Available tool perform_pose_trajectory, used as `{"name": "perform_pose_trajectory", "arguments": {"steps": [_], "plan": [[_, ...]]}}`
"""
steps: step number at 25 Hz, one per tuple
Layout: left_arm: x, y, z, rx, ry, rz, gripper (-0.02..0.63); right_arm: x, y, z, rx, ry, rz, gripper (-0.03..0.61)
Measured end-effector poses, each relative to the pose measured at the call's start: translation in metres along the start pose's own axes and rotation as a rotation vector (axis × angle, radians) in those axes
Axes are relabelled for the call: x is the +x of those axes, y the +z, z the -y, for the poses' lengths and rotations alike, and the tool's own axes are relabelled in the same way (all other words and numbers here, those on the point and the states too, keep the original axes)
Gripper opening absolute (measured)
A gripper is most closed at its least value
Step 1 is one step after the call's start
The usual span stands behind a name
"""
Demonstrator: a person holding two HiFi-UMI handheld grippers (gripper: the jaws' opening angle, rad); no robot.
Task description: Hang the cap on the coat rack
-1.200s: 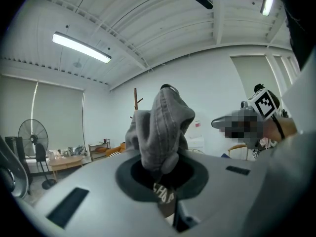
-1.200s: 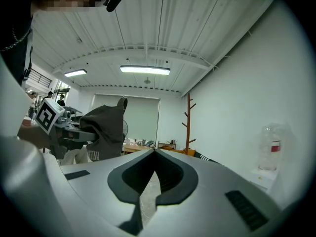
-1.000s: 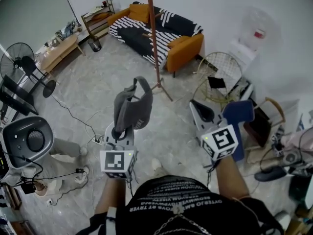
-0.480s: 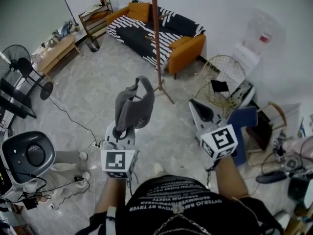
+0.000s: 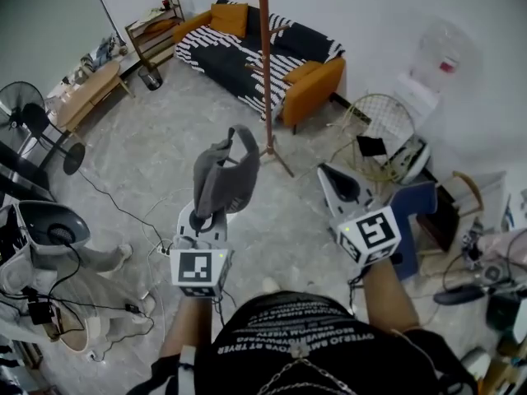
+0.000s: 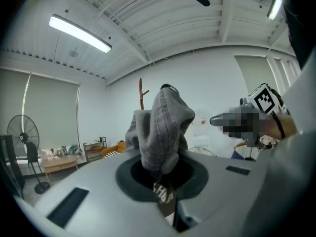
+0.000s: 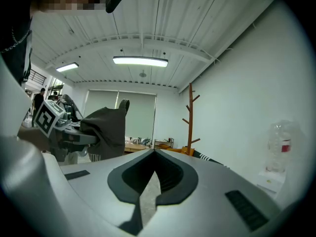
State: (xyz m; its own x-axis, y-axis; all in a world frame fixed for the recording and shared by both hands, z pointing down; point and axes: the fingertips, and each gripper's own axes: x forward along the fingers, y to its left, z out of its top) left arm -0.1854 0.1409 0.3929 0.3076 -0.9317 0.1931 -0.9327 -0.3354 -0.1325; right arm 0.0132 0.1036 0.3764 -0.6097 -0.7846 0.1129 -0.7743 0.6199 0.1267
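A grey cap (image 5: pixel 224 175) stands upright out of my left gripper (image 5: pixel 202 215), which is shut on its lower edge; in the left gripper view the cap (image 6: pixel 160 127) rises from the closed jaws (image 6: pixel 166 184). The brown wooden coat rack (image 5: pixel 266 64) stands ahead on the floor in front of the sofa, apart from the cap; it shows too in the left gripper view (image 6: pixel 141 90) and the right gripper view (image 7: pixel 190 117). My right gripper (image 5: pixel 328 175) is held beside the left one, shut with nothing in it (image 7: pixel 148 181). The cap (image 7: pixel 106 127) hangs at its left.
An orange and striped sofa (image 5: pixel 263 52) stands behind the rack. A wire chair (image 5: pixel 375 130) and a blue chair (image 5: pixel 412 212) are at the right, a fan (image 5: pixel 29 126), a low table (image 5: pixel 86 93) and cables (image 5: pixel 123 212) at the left.
The view has moved forward across the room: the fan and grey machine at the left slid down and outward. Both grippers keep their pose, the cap still held.
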Motion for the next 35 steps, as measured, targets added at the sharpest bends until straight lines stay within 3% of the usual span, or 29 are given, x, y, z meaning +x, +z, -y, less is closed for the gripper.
{"name": "perform_pose_trajectory", "arguments": {"steps": [6, 11, 22, 35], "plan": [[0.008, -0.028, 0.008, 0.004, -0.017, 0.014, 0.012, -0.007, -0.032, 0.0, 0.005, -0.028, -0.001, 0.003], [0.016, -0.006, -0.01, -0.013, -0.042, -0.013, 0.012, 0.004, 0.002, 0.005, 0.004, -0.043, -0.005, 0.003], [0.073, -0.007, -0.012, -0.029, -0.026, -0.026, 0.012, 0.043, -0.013, 0.049, 0.016, -0.008, -0.013, 0.003], [0.164, 0.028, -0.04, -0.041, 0.023, -0.027, 0.012, 0.123, 0.003, 0.121, 0.028, 0.049, 0.02, 0.003]]}}
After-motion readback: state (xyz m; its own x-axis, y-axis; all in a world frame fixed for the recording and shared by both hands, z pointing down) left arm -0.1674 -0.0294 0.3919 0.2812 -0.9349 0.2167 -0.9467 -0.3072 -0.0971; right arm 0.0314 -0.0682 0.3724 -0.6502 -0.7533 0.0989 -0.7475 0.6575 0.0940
